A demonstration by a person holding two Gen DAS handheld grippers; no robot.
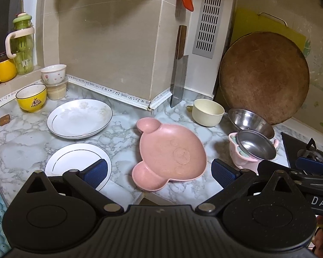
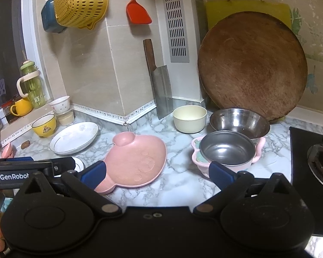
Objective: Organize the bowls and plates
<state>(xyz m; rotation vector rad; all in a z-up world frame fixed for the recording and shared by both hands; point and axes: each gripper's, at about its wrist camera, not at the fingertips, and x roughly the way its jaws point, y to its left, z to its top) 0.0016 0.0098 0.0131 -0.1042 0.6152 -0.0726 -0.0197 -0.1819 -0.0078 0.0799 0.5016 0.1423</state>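
Nearest the lens, the left tool [image 1: 159,171] hangs with its blue-padded fingers spread wide and empty, straddling the pink bear-shaped plastic plate [image 1: 171,154] that lies flat on the marble worktop [image 1: 122,133]. The right tool [image 2: 157,171] is equally wide open and holds nothing, its right pad just before the small steel bowl [image 2: 228,148] nested in a pink handled dish [image 2: 199,161]. To start well, I would pinch the pink plate by its near rim, since a flat plate offers no other hold. Farther left lie two white gold-rimmed plates [image 1: 79,118], apparently the place for stacking.
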